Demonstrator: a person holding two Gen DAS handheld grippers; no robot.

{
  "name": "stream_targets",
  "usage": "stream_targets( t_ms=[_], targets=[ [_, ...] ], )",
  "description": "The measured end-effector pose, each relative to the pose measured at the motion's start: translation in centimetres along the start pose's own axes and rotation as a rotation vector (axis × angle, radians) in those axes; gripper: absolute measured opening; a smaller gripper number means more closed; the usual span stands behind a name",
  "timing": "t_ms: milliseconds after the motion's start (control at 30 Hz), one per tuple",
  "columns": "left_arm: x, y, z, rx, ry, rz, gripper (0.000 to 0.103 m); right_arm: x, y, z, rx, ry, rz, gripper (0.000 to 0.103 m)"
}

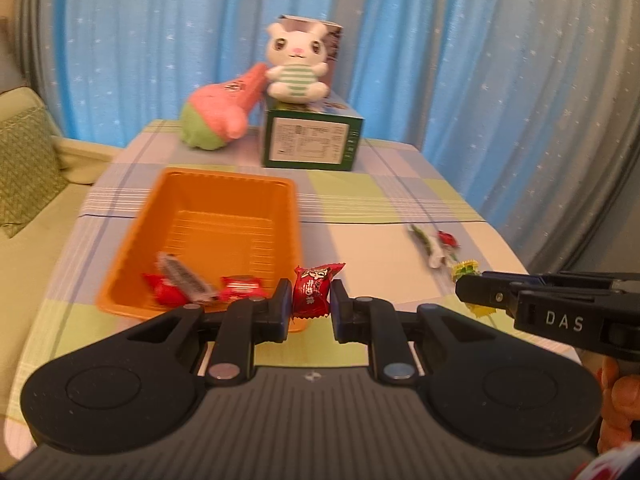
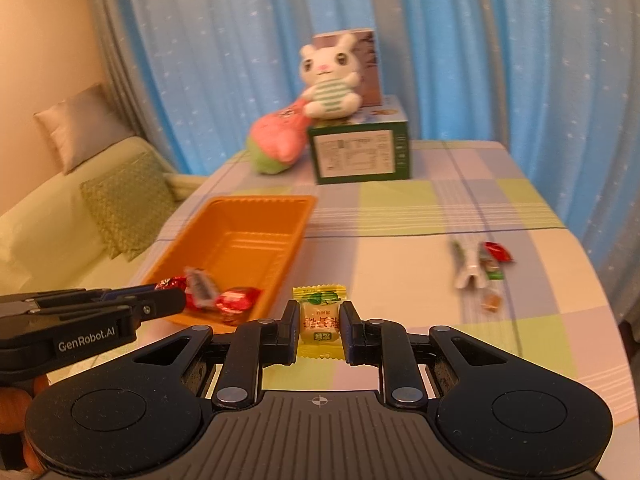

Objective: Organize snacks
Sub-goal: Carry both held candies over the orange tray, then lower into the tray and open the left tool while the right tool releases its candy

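Snacks are split: your left tool [image 1: 311, 303] pinches a red candy [image 1: 314, 290] by the orange tray [image 1: 224, 184] rim; your right tool [image 2: 319, 325] grips a yellow candy [image 2: 320, 322]. Loose wrappers [image 2: 478, 268] lie on the desk [image 2: 400, 248] at 2 o'clock.

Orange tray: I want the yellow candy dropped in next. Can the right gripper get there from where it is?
Probably yes. The right gripper holds the yellow candy, and the orange tray lies open-topped just to its left. Only the left gripper, by the tray's near corner, might crowd it.
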State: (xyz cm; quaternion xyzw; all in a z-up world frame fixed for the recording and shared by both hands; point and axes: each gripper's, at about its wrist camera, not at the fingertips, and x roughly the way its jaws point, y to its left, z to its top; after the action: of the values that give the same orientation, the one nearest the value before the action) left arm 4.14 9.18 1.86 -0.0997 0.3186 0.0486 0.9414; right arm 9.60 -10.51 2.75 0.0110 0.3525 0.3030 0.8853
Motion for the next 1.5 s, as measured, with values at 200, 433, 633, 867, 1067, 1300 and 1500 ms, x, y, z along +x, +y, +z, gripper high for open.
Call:
stream_targets(
  t_ms=[200, 433, 633, 867, 1067, 1300, 1500],
  targets=[
    [-0.9, 2.2, 0.1, -0.027, -0.007, 0.033, 0.018, 1.1, 2.4, -0.3, -0.034, 0.018, 0.034, 0.021],
    [-1.0, 3.6, 0.1, -0.042, -0.007, 0.045, 0.018, 2.5, 3.7, -0.4, -0.048, 0.040, 0.059, 0.021],
    [-0.4, 4.4, 0.1, -0.058, -0.001, 0.046, 0.018, 3.7, 4.4, -0.1, -0.061, 0.054, 0.068, 0.021],
    [0.5, 5.8, 0.1, -0.076, 0.010, 0.054, 0.018, 5.5, 5.3, 0.4, -0.073, 0.069, 0.080, 0.021],
    [1.6, 7.3, 0.6, -0.083, 0.019, 0.064, 0.018, 7.8, 6.1, 1.2, -0.090, 0.081, 0.092, 0.021],
    [3.2, 8.7, 1.6, -0.075, 0.026, 0.071, 0.018, 10.4, 6.8, 2.4, -0.107, 0.088, 0.103, 0.021],
    [4.7, 9.2, 2.5, -0.060, 0.033, 0.065, 0.018, 12.4, 6.9, 3.2, -0.120, 0.089, 0.100, 0.021]
  ],
)
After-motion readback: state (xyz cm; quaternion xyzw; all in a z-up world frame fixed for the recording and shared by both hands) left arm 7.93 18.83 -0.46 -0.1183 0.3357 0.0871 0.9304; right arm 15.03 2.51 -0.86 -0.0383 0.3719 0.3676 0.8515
